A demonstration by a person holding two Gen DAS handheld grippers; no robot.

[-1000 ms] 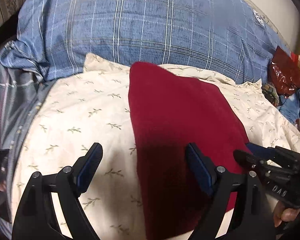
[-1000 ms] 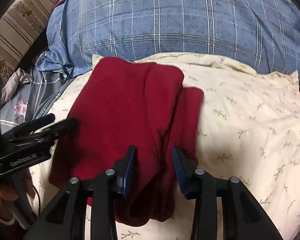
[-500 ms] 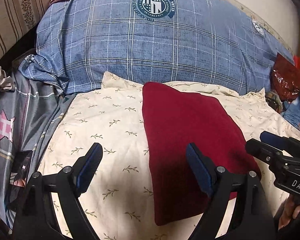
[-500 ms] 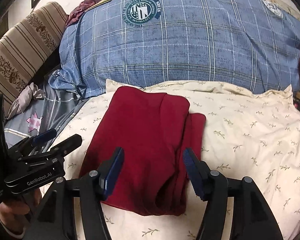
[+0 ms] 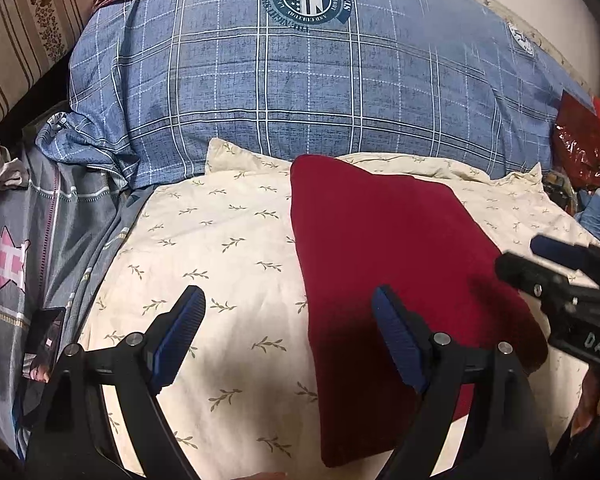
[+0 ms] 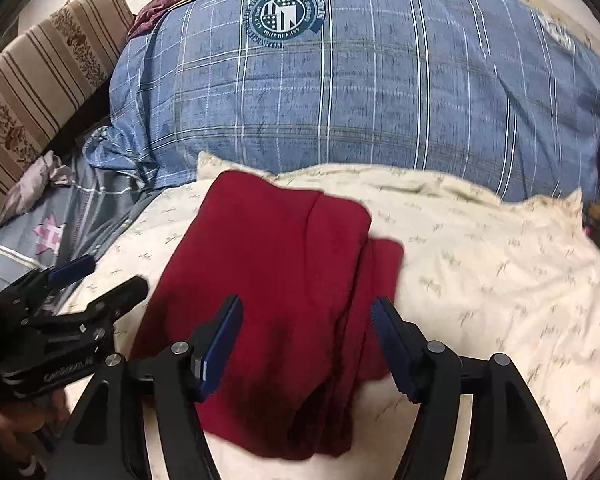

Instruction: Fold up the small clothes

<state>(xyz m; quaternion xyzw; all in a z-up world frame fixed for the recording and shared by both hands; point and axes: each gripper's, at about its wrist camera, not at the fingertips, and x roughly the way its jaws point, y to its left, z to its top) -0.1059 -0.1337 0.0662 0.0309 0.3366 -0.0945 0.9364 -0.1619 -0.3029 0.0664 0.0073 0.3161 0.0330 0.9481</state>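
A dark red garment [image 5: 384,264] lies folded into a long rectangle on a cream leaf-print pillow [image 5: 220,248]. In the right wrist view the garment [image 6: 276,280] shows stacked folded layers along its right side. My left gripper [image 5: 288,320] is open and empty, above the pillow at the garment's left edge. My right gripper [image 6: 306,332] is open and empty, held above the garment's near end. Each gripper shows at the edge of the other's view: the right one [image 5: 560,280] and the left one [image 6: 80,300].
A big blue plaid pillow [image 5: 320,92] lies behind the cream one. A grey quilt with a pink star [image 5: 20,256] is at the left, with a phone [image 5: 44,344] on it. A striped cushion [image 6: 32,80] and a shiny red bag [image 5: 580,148] flank the bed.
Both grippers have drawn back and up from the garment. The right gripper's jaws have opened wider. The garment lies as it was.
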